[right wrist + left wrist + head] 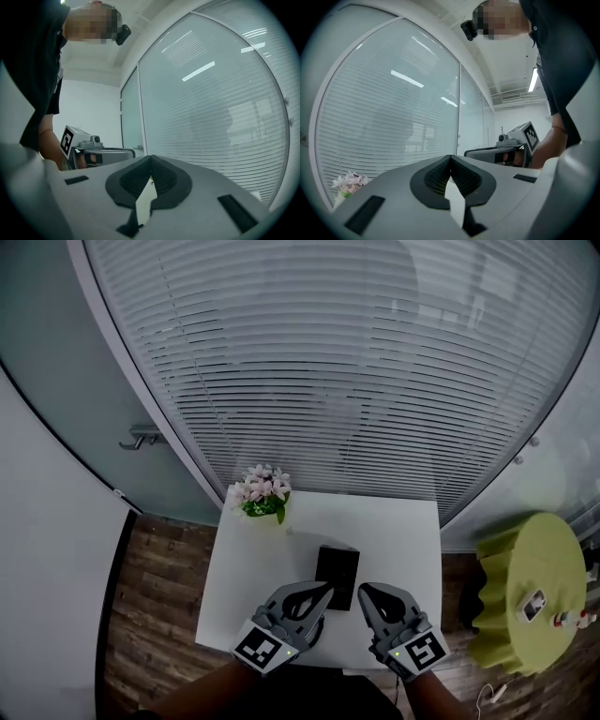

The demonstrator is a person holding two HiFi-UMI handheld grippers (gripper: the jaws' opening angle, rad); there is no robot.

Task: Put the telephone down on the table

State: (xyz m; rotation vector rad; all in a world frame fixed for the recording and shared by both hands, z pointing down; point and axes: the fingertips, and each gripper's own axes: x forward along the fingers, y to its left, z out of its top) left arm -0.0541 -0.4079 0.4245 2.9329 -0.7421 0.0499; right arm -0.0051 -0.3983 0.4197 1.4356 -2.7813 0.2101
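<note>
Head view: black flat rectangular telephone (337, 573) lies on the white square table (403, 521), lower centre of frame, w/ a pot of pink flowers (262, 493) at the table's upper-left corner. Left gripper (326, 588) & right gripper (363, 588) flank the phone's near end. Left gripper view: jaws clenched, nothing btwn them. Right gripper view: jaws likewise pressed together, empty.
</note>
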